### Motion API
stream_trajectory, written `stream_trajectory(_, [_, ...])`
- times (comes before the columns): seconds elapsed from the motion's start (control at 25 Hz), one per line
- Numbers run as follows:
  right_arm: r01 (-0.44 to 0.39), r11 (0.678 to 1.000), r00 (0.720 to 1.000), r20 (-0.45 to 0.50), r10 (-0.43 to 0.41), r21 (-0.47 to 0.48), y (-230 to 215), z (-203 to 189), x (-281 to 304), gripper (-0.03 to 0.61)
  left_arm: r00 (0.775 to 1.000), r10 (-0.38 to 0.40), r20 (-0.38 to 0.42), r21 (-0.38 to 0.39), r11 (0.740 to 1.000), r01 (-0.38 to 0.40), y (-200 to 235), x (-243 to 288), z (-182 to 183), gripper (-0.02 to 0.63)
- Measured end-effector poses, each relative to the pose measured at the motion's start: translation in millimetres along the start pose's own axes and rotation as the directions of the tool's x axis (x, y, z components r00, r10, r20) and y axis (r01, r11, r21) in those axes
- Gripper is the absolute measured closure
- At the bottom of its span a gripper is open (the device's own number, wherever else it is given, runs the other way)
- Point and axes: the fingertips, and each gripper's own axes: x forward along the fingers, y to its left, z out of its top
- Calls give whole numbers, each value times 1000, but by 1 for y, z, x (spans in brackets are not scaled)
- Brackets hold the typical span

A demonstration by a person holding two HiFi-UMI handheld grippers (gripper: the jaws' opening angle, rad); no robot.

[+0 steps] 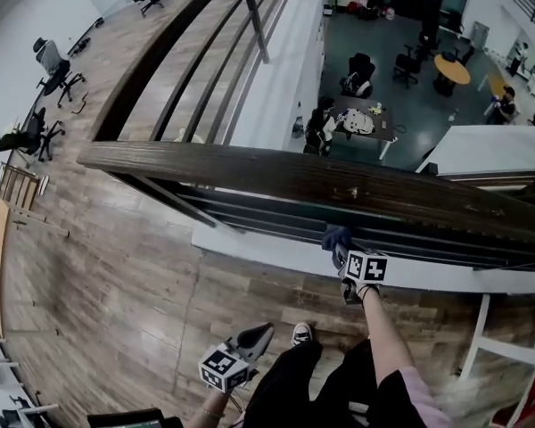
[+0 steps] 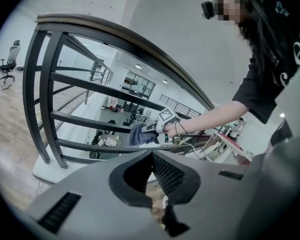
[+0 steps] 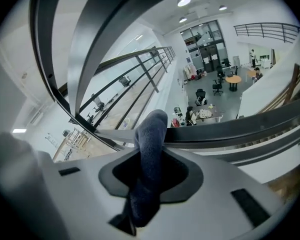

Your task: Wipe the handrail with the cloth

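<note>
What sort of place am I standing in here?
Likely an upper gallery in an open-plan office: a wooden handrail overlooks a lower floor with a round table, and office chairs stand up here.

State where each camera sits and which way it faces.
Head view: on the head, facing steeply down at the handrail; left gripper, right gripper, legs show.
Left gripper view: on the left gripper, facing the handrail; torso, right arm show.
Right gripper view: on the right gripper, facing through the rails; no body.
Shared: all show the cloth.
</note>
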Motion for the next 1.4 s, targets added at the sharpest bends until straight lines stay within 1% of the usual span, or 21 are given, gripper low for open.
stream_trajectory(0.16, [17, 998, 999, 43, -20, 58, -67, 2, -45, 486, 1000, -19, -8, -23, 1000, 19, -36, 28, -3, 614])
stream_trajectory(0.28, [45, 995, 997, 57, -50, 93, -122, 1, -84, 486, 999, -43, -21, 0, 999, 43, -73, 58, -2, 614])
stream_trajectory(0.56, [110, 977, 989, 80, -126, 180, -251, 4, -178, 486, 989, -130, -66, 36, 991, 133, -177, 135, 10, 614])
stream_trajectory(0.76, [162, 958, 976, 106, -191, 235, -349, 11, -239, 486, 981, -162, -103, 57, 984, 168, -230, 185, 10, 614])
stream_trajectory(1.04, [259, 908, 938, 139, -318, 330, -487, 10, -339, 486, 969, -195, -149, 77, 975, 208, -292, 248, 10, 614])
stream_trajectory(1.28, [336, 856, 896, 148, -420, 392, -580, 12, -404, 486, 958, -226, -179, 78, 967, 243, -330, 291, 22, 614])
stream_trajectory(1.4, [369, 819, 867, 154, -474, 440, -618, 13, -438, 486, 955, -240, -177, 100, 960, 260, -345, 303, 30, 614])
